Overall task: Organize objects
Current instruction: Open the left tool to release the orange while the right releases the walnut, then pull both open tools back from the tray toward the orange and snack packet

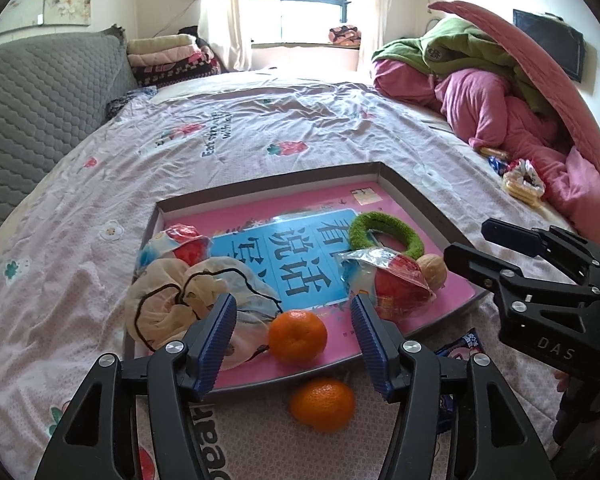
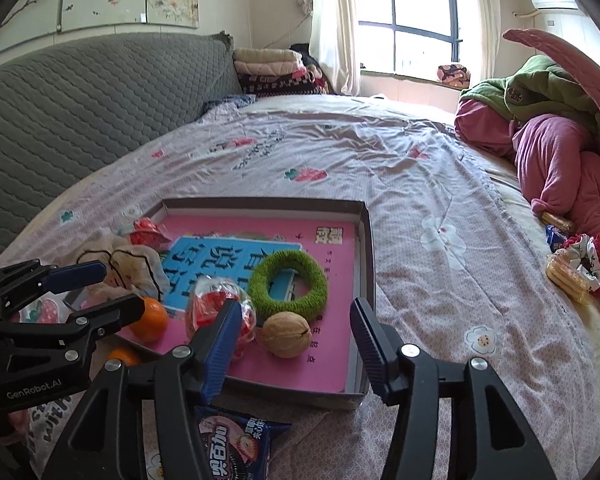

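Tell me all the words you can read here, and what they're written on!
"DAS": right gripper body.
"GenRobot.AI": left gripper body.
"Eat" and "with": bedsheet; the rest is blurred.
Large Chinese characters: blue panel in the tray, upside down, not reliably readable.
Snack packet: Chinese print, partly hidden.

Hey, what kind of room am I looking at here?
Most likely a bedroom: a wide bed under a floral sheet, a padded grey headboard, and folded blankets stacked by the curtained window.
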The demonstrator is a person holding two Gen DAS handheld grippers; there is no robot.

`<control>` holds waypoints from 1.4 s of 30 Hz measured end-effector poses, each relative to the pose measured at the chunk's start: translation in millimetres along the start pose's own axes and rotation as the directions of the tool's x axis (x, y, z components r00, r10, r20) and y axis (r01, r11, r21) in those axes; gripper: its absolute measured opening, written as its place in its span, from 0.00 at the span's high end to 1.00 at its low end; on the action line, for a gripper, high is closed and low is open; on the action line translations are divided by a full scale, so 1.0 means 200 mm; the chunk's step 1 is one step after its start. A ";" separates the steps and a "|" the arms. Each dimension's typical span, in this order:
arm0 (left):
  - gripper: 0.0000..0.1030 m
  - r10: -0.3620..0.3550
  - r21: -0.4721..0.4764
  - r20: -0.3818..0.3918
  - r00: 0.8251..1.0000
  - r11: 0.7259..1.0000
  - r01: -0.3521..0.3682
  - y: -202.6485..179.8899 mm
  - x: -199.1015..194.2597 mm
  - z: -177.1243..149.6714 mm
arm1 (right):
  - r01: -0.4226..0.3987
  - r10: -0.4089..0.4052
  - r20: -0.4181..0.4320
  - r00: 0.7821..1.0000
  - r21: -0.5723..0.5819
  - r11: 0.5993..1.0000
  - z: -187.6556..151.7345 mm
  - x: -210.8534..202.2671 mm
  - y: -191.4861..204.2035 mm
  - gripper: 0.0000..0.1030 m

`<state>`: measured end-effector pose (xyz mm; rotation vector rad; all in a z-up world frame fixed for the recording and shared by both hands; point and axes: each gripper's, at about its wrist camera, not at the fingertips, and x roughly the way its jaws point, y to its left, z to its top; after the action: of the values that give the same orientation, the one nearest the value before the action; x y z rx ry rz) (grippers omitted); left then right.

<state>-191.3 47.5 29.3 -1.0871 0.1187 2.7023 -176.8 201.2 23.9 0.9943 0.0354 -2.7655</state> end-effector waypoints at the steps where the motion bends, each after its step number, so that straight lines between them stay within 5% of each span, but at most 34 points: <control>1: 0.40 0.003 -0.006 0.004 1.000 1.000 -0.003 0.01 0.00 0.00 | -0.001 0.001 0.006 1.000 0.001 1.000 0.00 -0.01 0.00 0.45; 33: 0.28 0.048 -0.047 0.151 0.987 0.998 -0.042 0.12 -0.29 -0.08 | -0.050 0.047 0.236 0.971 0.009 0.999 0.01 -0.31 0.06 0.33; 42: 0.28 0.041 -0.052 0.139 0.989 0.998 -0.034 0.08 -0.31 -0.13 | -0.041 0.038 0.219 0.975 0.008 0.999 -0.03 -0.33 0.10 0.33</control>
<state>-134.4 15.9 53.8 -0.9128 0.0495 2.8189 -120.0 195.0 62.4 0.6795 -0.0338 -2.8238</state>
